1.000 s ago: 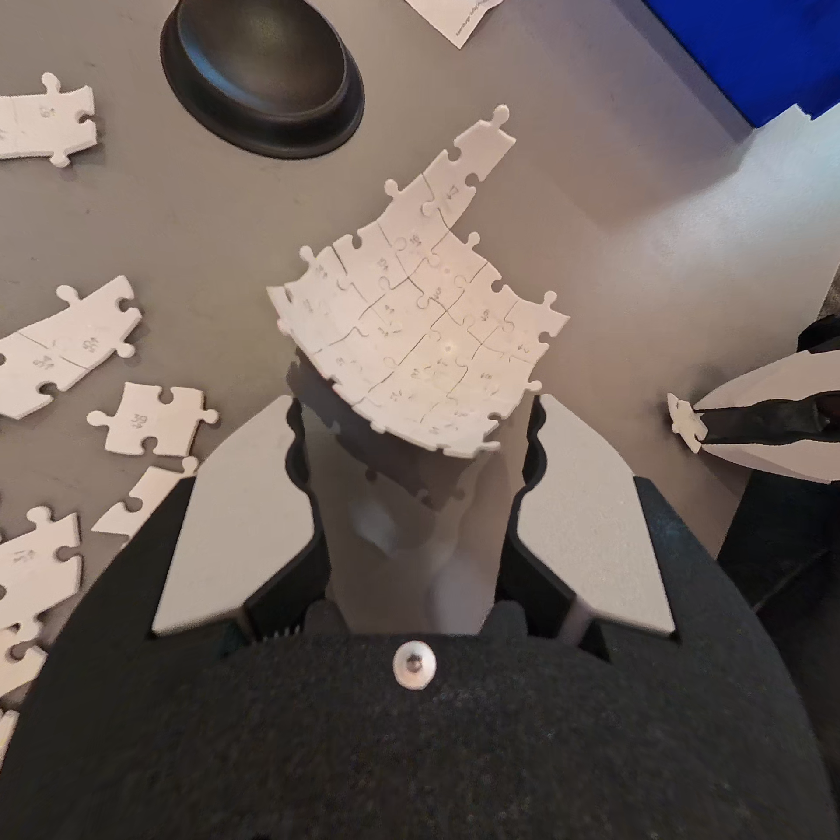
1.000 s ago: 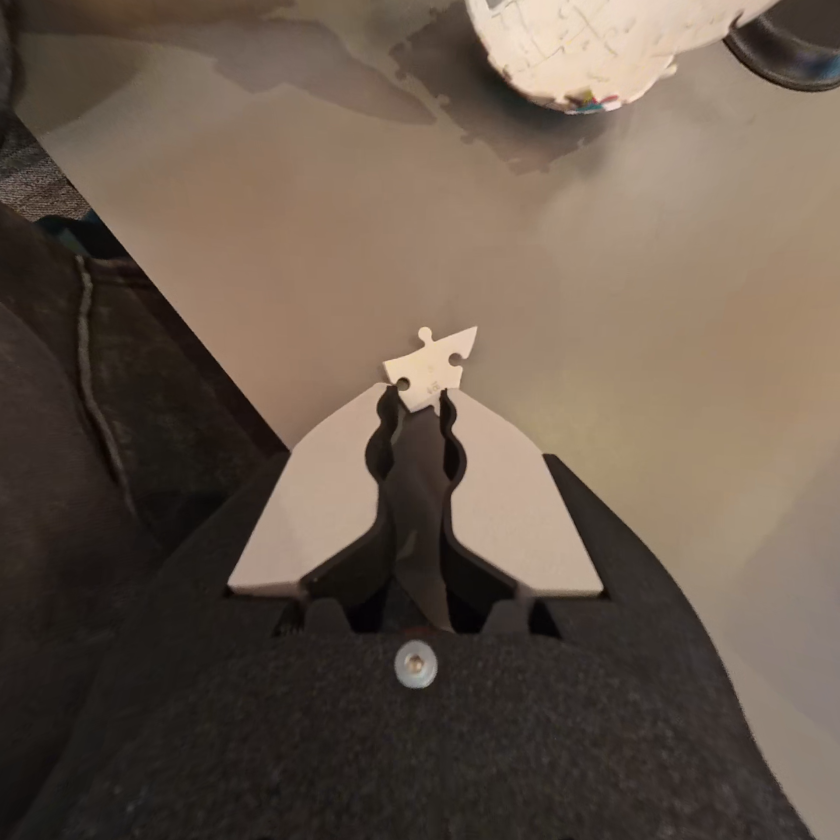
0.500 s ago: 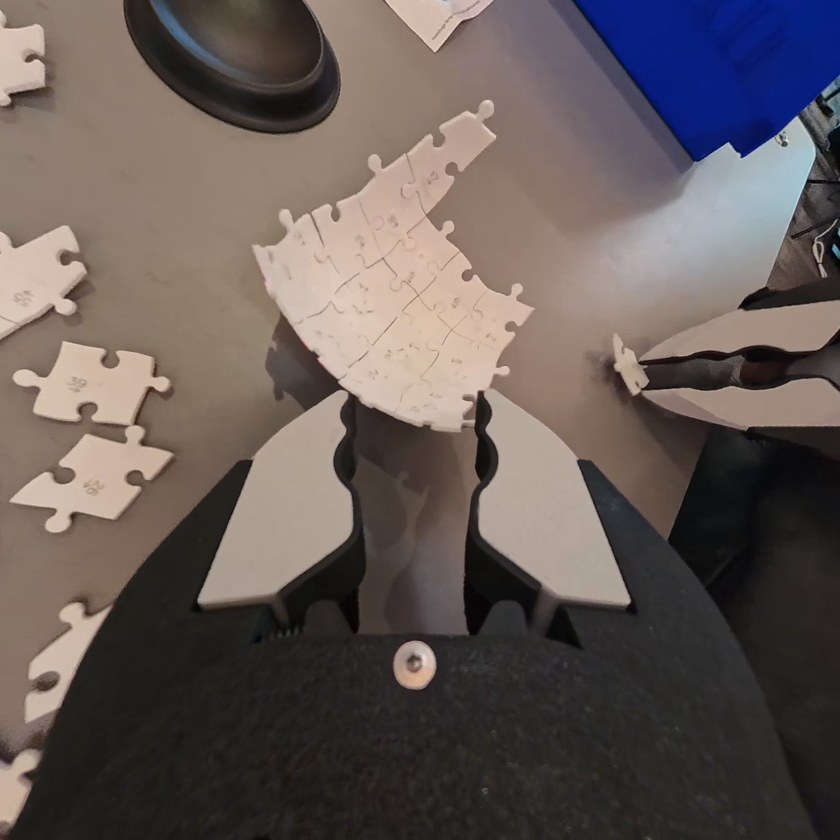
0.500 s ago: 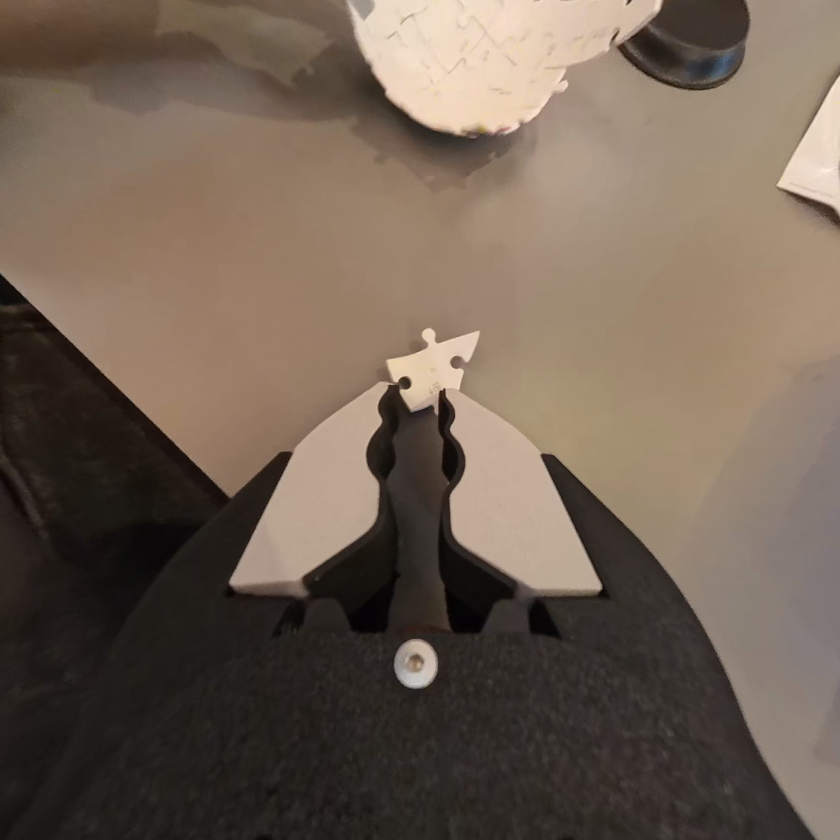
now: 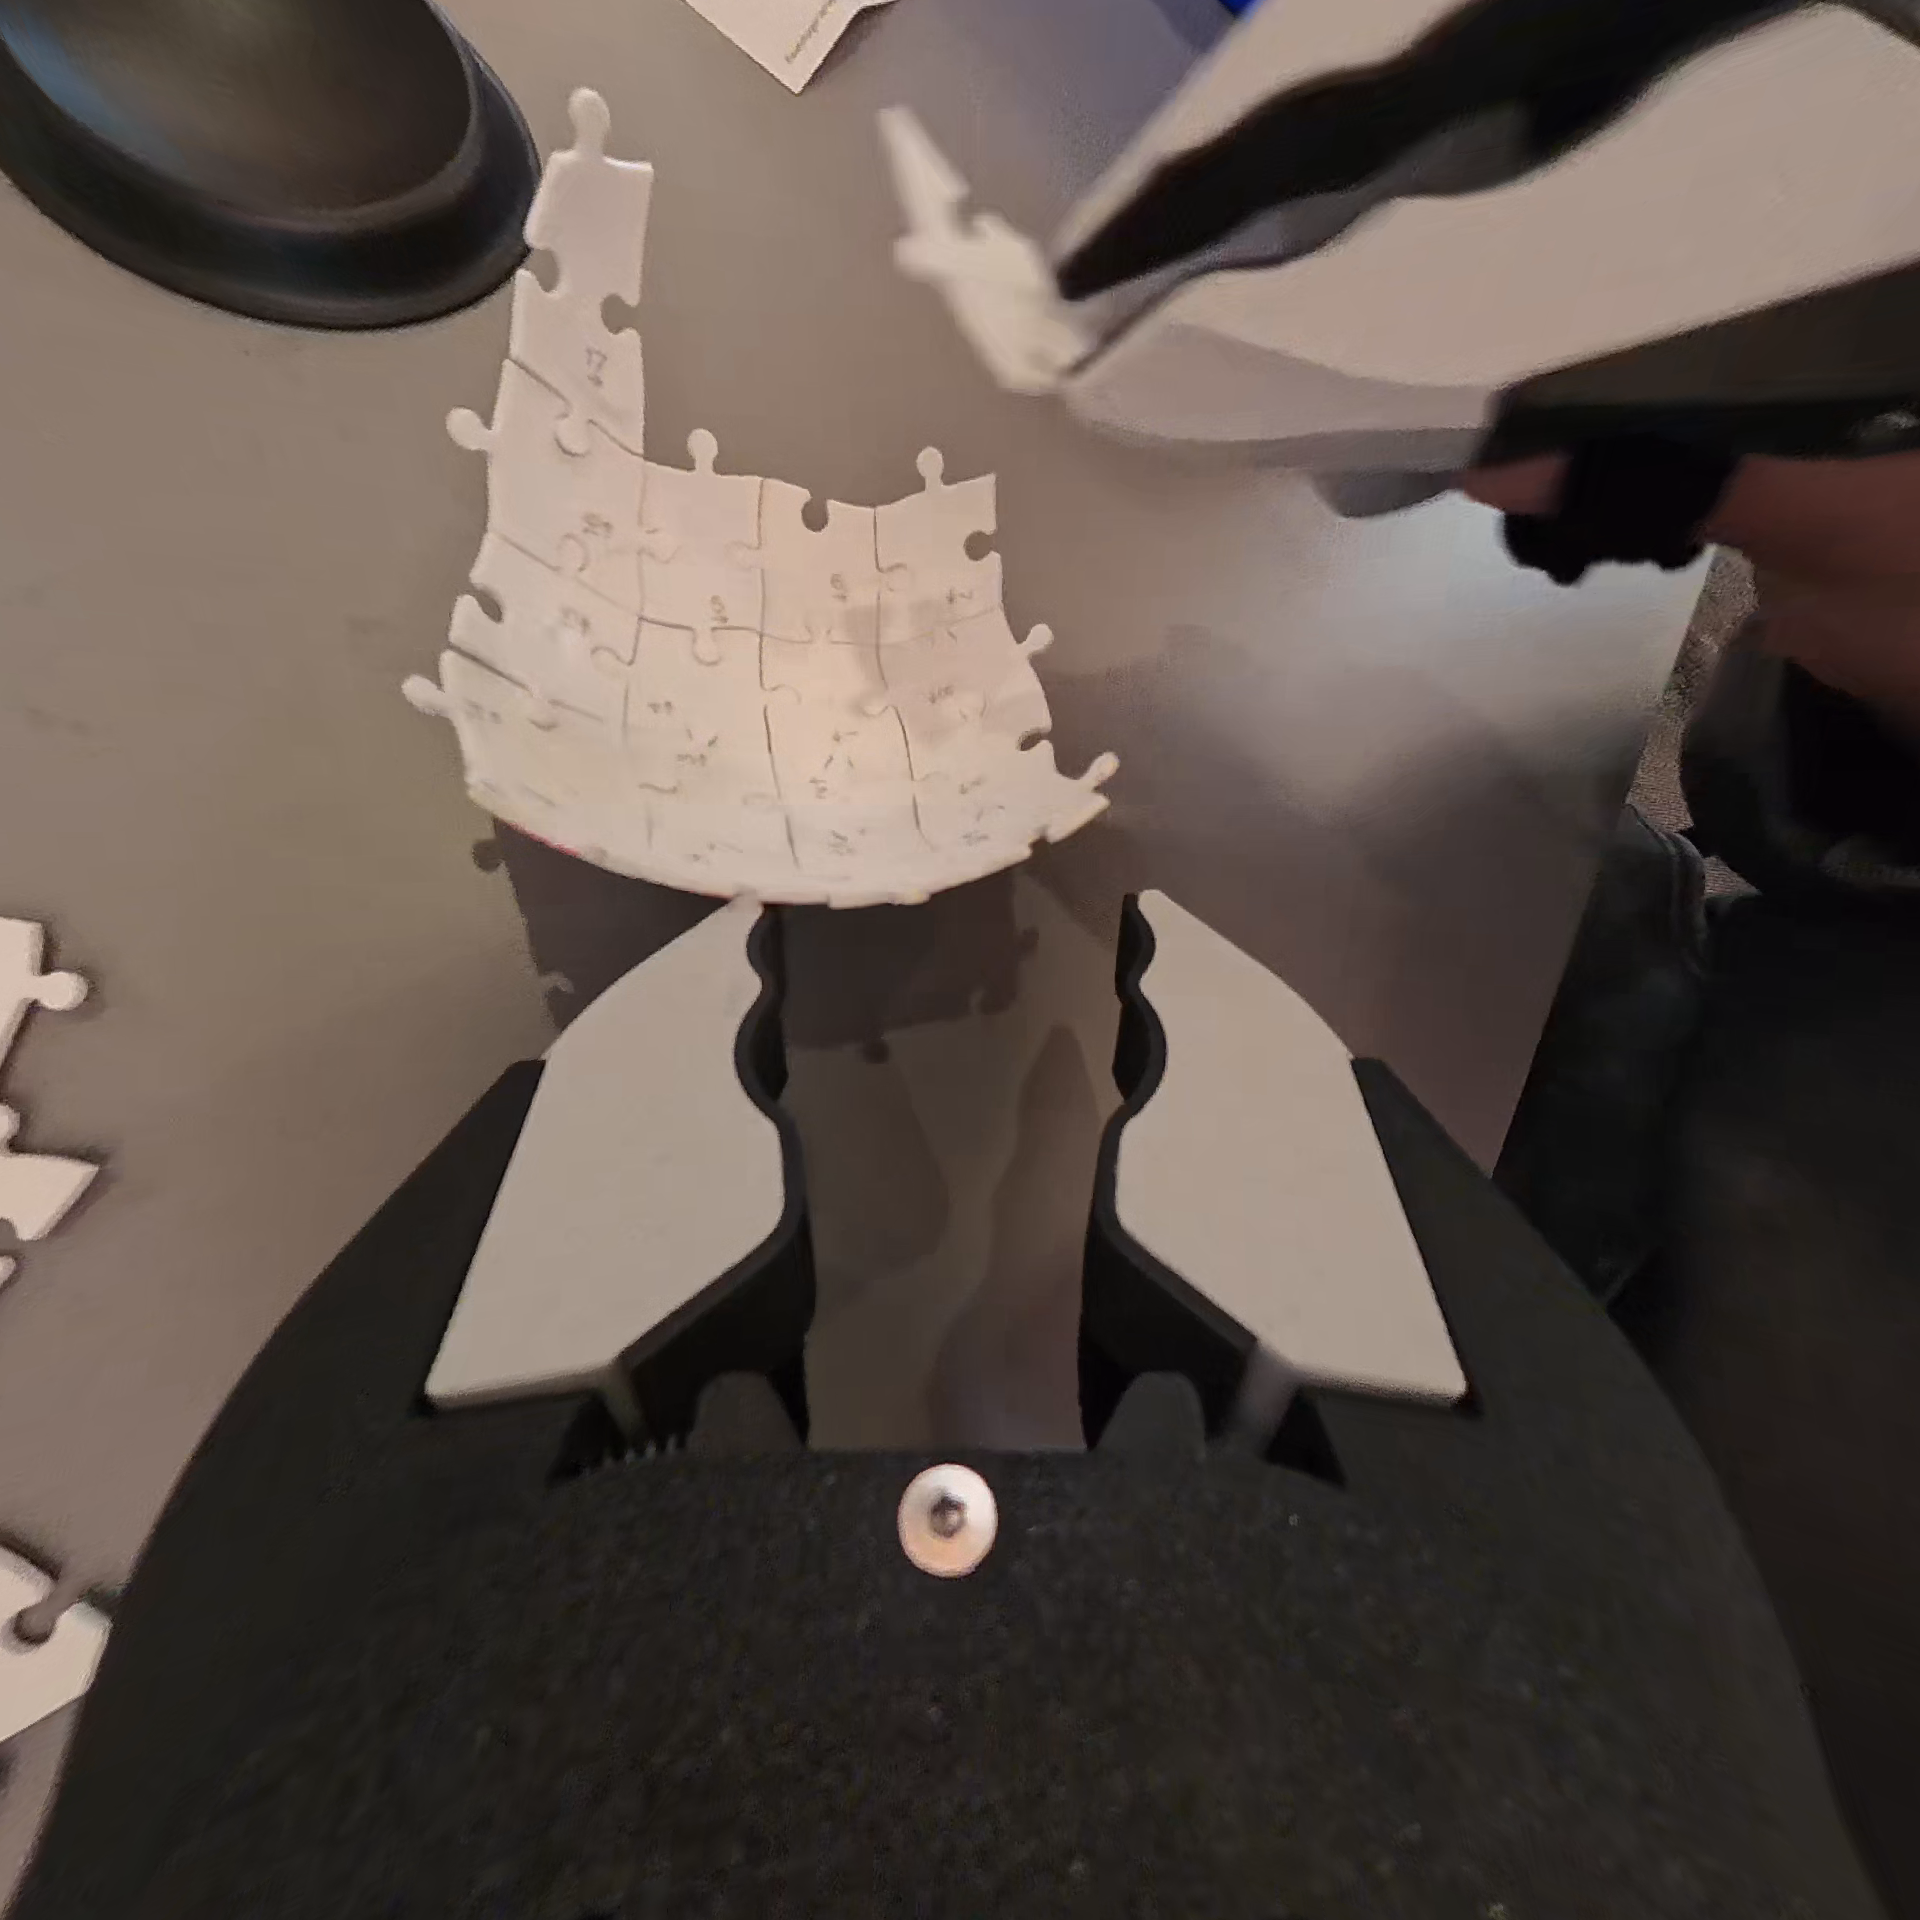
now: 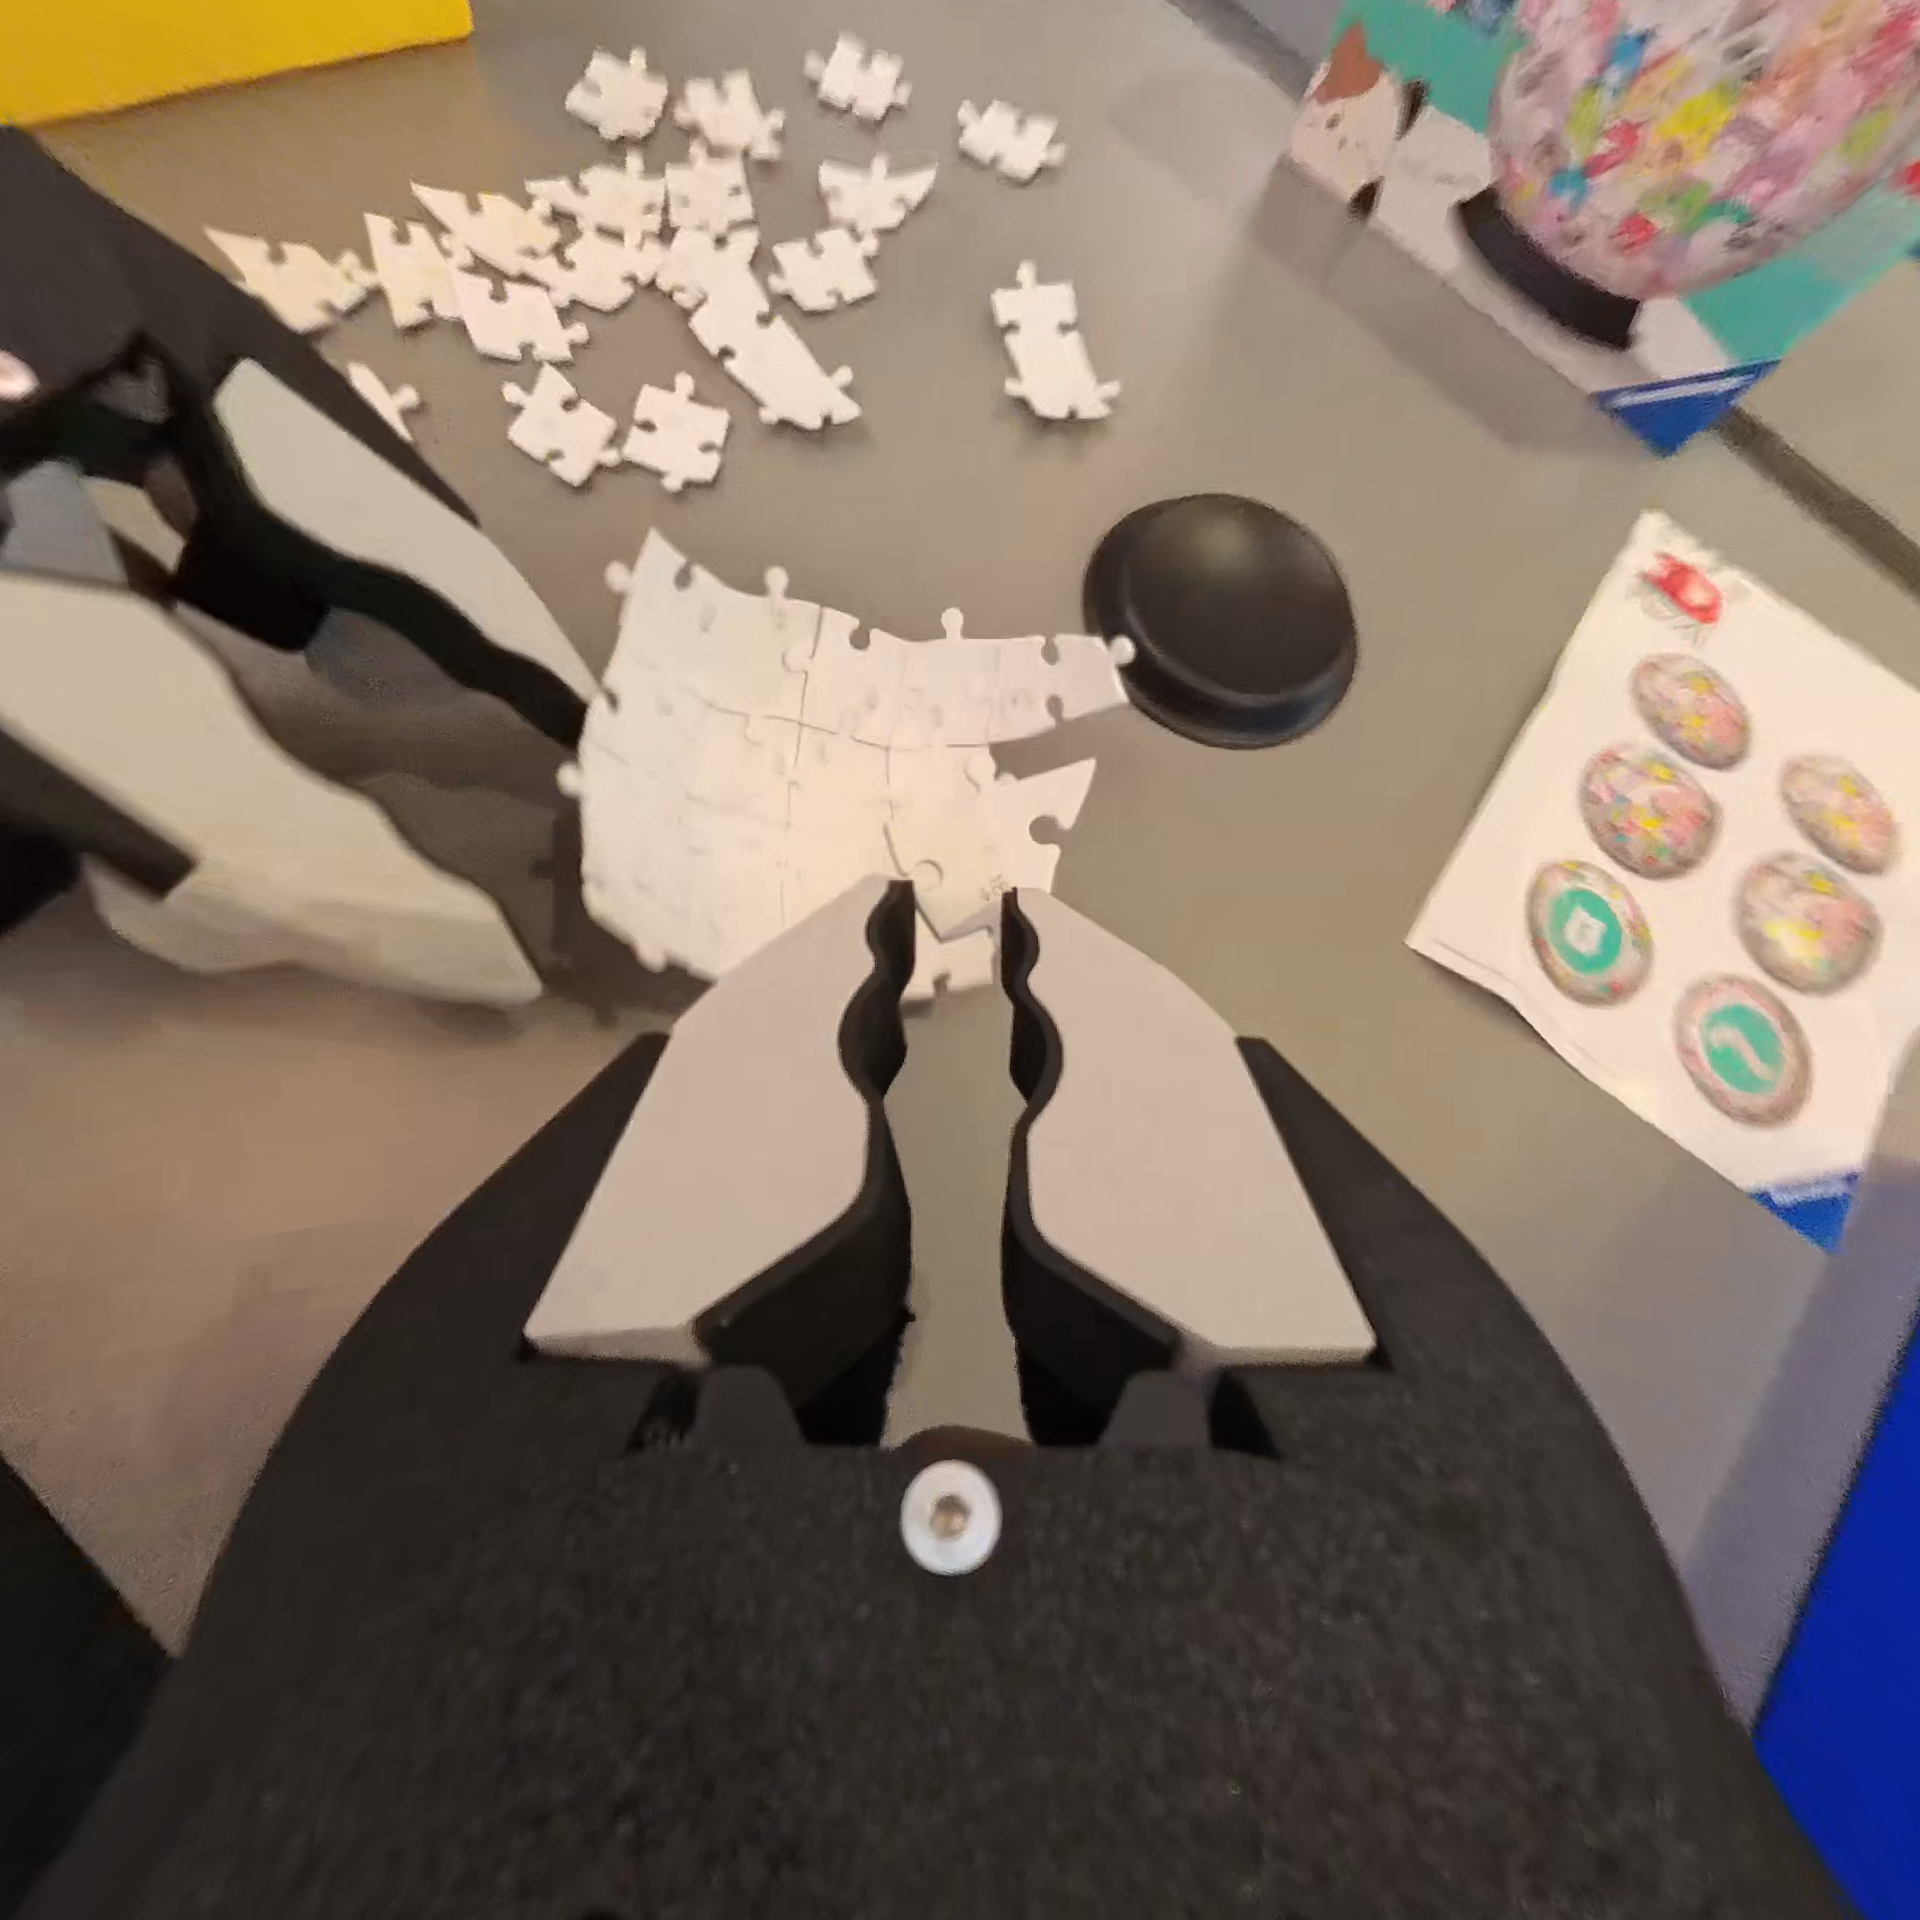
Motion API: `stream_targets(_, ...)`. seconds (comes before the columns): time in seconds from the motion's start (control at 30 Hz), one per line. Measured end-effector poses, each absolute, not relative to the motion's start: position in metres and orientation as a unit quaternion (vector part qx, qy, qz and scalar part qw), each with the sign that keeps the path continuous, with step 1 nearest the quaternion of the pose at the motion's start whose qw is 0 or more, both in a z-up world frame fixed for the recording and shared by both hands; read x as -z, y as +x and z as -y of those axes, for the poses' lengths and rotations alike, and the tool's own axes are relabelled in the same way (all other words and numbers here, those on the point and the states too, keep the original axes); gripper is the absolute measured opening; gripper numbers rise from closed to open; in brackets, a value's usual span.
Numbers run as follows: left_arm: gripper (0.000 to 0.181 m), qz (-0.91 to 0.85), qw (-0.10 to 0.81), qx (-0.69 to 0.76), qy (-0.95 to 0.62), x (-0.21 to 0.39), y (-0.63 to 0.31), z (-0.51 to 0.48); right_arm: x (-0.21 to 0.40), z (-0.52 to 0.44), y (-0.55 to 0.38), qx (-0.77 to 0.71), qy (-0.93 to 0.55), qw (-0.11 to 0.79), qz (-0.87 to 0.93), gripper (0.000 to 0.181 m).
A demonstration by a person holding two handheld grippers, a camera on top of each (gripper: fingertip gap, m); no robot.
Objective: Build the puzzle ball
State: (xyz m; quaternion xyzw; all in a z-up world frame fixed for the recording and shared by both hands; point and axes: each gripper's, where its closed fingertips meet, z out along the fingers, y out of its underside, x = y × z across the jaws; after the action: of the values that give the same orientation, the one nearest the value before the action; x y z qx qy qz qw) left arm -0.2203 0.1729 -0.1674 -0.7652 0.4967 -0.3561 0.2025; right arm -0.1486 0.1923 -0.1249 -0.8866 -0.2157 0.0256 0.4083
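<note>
Curved white puzzle shell [image 5: 748, 686], pieces joined, blank side up, sits on the grey table [image 5: 208, 623], one strip reaching toward the black stand [image 5: 260, 156]. My left hand-held gripper [image 5: 940, 914] is just at the shell's near rim, fingers apart, nothing between them. My right hand-held gripper [image 6: 956, 894] is clamped on a single white puzzle piece [image 6: 1023, 831], held at the shell's edge; the view is blurred, so I cannot tell if it touches. Loose pieces [image 6: 665, 260] are scattered farther back on the table. A printed sheet [image 6: 1714, 852] with round pictures lies right of the stand. A colourful box [image 6: 1662, 156] stands at the far right corner.
</note>
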Motion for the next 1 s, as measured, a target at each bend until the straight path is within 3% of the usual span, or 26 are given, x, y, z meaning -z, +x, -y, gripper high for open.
stream_targets(0.07,0.061,-0.497,0.201,0.358,-0.765,0.168,-0.219,-0.172,0.133,-0.213,-0.152,-0.022,-0.894,0.381,0.236,0.015)
stream_targets(0.13,0.061,-0.496,0.201,0.359,-0.764,0.167,-0.219,-0.173,0.144,-0.23,-0.149,0.001,-0.898,0.36,0.253,0.0)
stream_targets(0.4,0.063,-0.489,0.201,0.364,-0.767,0.167,-0.222,-0.177,0.156,-0.241,-0.158,-0.018,-0.895,0.345,0.282,0.0)
stream_targets(0.53,0.063,-0.485,0.198,0.369,-0.767,0.167,-0.222,-0.178,0.144,-0.22,-0.187,-0.134,-0.869,0.329,0.346,0.013)
stream_targets(0.7,0.063,-0.491,0.196,0.37,-0.764,0.167,-0.221,-0.175,0.163,-0.216,-0.18,-0.122,-0.855,0.265,0.428,0.028)
stream_targets(1.0,0.066,-0.491,0.194,0.362,-0.768,0.17,-0.222,-0.176,0.19,-0.221,-0.198,-0.096,-0.834,0.177,0.514,0.036)
